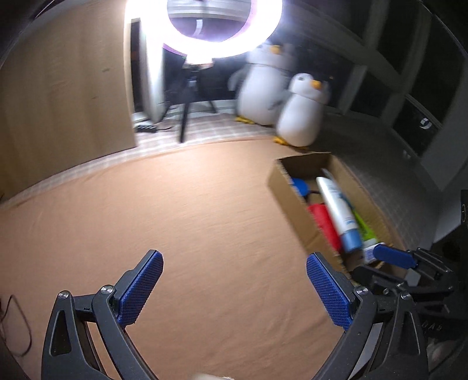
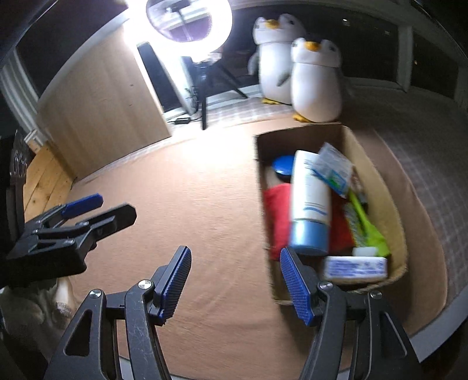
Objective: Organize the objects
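An open cardboard box (image 2: 380, 187) sits on the orange-brown cloth (image 2: 204, 190) at the right. It holds a white tube with a blue cap (image 2: 310, 198), something red (image 2: 278, 216), a blue lid (image 2: 282, 166), a green item (image 2: 371, 231), a crinkled packet (image 2: 333, 166) and a small white carton (image 2: 355, 267). My right gripper (image 2: 235, 257) hovers open just left of the box's near corner, with nothing between its pads. My left gripper (image 1: 234, 263) is open wide over bare cloth, holding nothing. The box (image 1: 280, 181) lies to its right.
Two plush penguins (image 2: 316, 79) stand behind the box. A bright ring light (image 2: 190, 17) on a tripod (image 2: 204, 96) and a wooden panel (image 2: 102, 96) stand at the back left. Checked fabric (image 2: 433, 175) borders the cloth on the right. A thin cable (image 1: 17, 327) lies at the left edge.
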`<state>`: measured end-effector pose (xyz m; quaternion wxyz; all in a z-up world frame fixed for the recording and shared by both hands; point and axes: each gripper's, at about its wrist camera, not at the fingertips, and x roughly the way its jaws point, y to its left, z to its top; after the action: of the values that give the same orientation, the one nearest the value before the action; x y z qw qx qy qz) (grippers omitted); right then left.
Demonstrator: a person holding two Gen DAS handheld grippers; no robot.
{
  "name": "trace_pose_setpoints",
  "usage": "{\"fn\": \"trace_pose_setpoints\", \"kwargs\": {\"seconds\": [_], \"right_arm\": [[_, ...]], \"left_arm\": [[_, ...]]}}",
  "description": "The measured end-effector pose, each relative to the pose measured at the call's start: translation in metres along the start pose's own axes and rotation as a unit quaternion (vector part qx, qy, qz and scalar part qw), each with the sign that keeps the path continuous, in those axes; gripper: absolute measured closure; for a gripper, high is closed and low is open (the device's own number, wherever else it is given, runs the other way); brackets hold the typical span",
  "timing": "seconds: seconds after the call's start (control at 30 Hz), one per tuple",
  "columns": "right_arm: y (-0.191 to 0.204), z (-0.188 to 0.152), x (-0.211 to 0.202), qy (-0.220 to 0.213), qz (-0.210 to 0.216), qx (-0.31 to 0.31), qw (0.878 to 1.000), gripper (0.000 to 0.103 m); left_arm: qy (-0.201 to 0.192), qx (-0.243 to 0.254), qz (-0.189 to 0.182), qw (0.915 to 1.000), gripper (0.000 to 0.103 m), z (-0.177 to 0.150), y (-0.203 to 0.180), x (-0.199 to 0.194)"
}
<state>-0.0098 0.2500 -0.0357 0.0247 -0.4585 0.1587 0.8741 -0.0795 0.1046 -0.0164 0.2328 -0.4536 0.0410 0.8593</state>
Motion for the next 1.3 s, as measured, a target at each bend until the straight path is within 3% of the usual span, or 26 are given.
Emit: {"fn": "trace_pose_setpoints", "kwargs": {"seconds": [0.37,0.7,1.3], "right_arm": [[0.057,0.003,0.018,-0.001,0.016,-0.046,0.999,0.043],[0.096,0.003,0.024,-0.017,0.028,-0.079,0.996,0.043],[0.116,-0.01,0.032,-0.01,0.015,-0.09,0.996,0.043]], "left_arm": [[-0.005,-0.057,0.061,0.9965,0.003,-0.036,0.065,-0.032],[-0.012,-0.104,0.091,0.9903,0.003,-0.064,0.107,-0.065],[-0.005,-0.118,0.105,0.9874,0.002,-0.078,0.124,-0.069]]}}
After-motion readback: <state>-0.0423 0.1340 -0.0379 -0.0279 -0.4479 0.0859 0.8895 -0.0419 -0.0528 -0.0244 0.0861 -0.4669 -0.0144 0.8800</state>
